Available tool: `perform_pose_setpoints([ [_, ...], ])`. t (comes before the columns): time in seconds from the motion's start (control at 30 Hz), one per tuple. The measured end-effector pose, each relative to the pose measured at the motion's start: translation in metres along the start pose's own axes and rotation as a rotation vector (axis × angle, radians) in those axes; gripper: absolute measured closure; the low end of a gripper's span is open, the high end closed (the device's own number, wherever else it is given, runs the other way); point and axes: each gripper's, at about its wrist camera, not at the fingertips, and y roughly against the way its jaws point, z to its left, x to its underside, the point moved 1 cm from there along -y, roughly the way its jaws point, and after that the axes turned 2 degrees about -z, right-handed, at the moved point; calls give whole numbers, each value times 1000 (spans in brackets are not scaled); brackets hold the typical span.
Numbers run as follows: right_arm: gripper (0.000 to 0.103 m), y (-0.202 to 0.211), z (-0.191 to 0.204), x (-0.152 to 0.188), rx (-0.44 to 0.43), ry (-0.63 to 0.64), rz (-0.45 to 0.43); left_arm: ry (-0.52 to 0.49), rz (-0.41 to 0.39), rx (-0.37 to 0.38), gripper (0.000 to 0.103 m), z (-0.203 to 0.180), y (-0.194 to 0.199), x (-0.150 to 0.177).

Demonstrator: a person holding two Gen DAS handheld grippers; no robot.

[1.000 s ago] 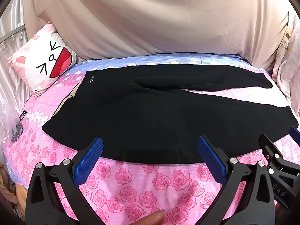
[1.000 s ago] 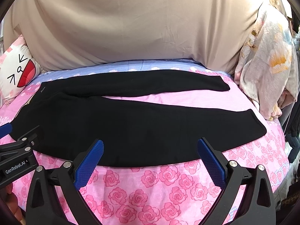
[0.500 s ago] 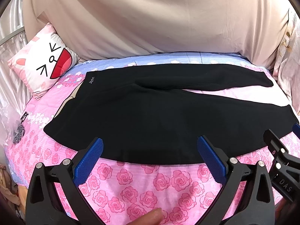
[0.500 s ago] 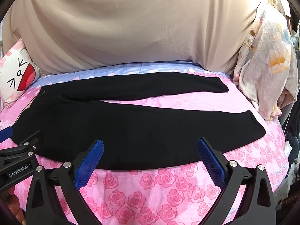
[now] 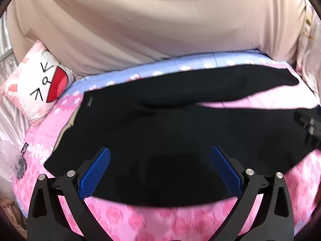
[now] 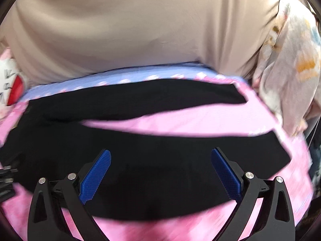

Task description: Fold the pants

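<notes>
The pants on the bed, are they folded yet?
Not yet. Done: the black pants lie spread flat on the pink sheet, legs apart in a V. In hand: the left gripper and right gripper hover open over the near edge, gripping nothing. Left: every fold, starting with laying one leg on the other.

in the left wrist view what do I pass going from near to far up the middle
left hand-held gripper → pink rose-print bedsheet → black pants → blue strip of the bedsheet → beige curtain
</notes>
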Motion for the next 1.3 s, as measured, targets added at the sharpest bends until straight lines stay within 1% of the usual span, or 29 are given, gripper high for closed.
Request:
perform_pose_setpoints([
  [0.07,5,-27,-31,-23,90,12,-28,10,-19,4,5,0,-9,-9],
  [0.1,5,-40,-47,-33,122,13,-36,20,-24,8,5,0,-13,-13],
  [0.13,5,-59,-70,-46,141,0,-43,32,-42,29,5,0,-18,-17],
  [0.17,5,-73,-86,-55,138,-15,-43,44,-54,47,5,-1,-23,-20],
  [0.2,5,-94,-110,-68,111,-37,-35,61,-62,57,5,0,-27,-21],
  [0.23,5,-109,-125,-76,89,-51,-28,90,-66,74,5,1,-32,-23],
  [0.3,5,-140,-153,-89,75,-74,-2,122,-66,105,5,3,-40,-24],
  [0.33,5,-160,-170,-97,90,-79,19,120,-55,91,5,2,-45,-25],
  [0.4,5,-189,-191,-108,109,-85,46,69,-29,40,5,-3,-54,-29],
  [0.43,5,-205,-202,-113,107,-91,63,30,-10,3,5,-6,-60,-32],
  [0.5,6,-237,-220,-121,61,-126,117,-17,1,-23,5,-9,-69,-36],
  [0.53,6,-246,-225,-124,58,-135,130,-18,8,-35,5,-7,-74,-38],
  [0.57,5,-254,-228,-126,64,-140,138,-8,14,-22,5,-4,-78,-40],
  [0.63,5,-273,-231,-129,37,-126,173,32,30,15,5,7,-86,-45],
  [0.73,6,-296,-231,-129,-10,-119,231,128,37,54,5,40,-103,-57],
  [0.8,7,-309,-230,-128,-52,-128,257,158,30,49,5,64,-115,-66],
  [0.87,10,-314,-228,-127,-74,-128,243,185,26,-4,5,98,-135,-75],
  [0.93,10,-316,-225,-126,-73,-119,235,207,28,-69,5,138,-159,-86],
  [0.97,10,-316,-224,-127,-71,-119,232,218,39,-102,5,155,-169,-91],
  [1.0,14,-315,-223,-127,-74,-122,231,229,54,-129,5,178,-185,-98],
  [1.03,15,-318,-225,-129,-77,-124,230,229,68,-141,5,194,-199,-103],
  [1.07,17,-318,-225,-129,-79,-126,233,232,90,-185,5,209,-214,-109],
  [1.13,19,-318,-226,-132,-75,-133,233,220,129,-220,5,229,-242,-118],
  [1.17,18,-318,-227,-133,-71,-135,230,224,140,-224,5,236,-253,-120],
  [1.2,16,-318,-228,-134,-59,-139,227,231,155,-202,5,243,-264,-122],
  [1.23,15,-320,-229,-135,-60,-151,227,263,195,-178,5,253,-282,-122],
  [1.3,11,-325,-231,-136,-61,-176,232,302,240,-125,5,262,-303,-119],
])
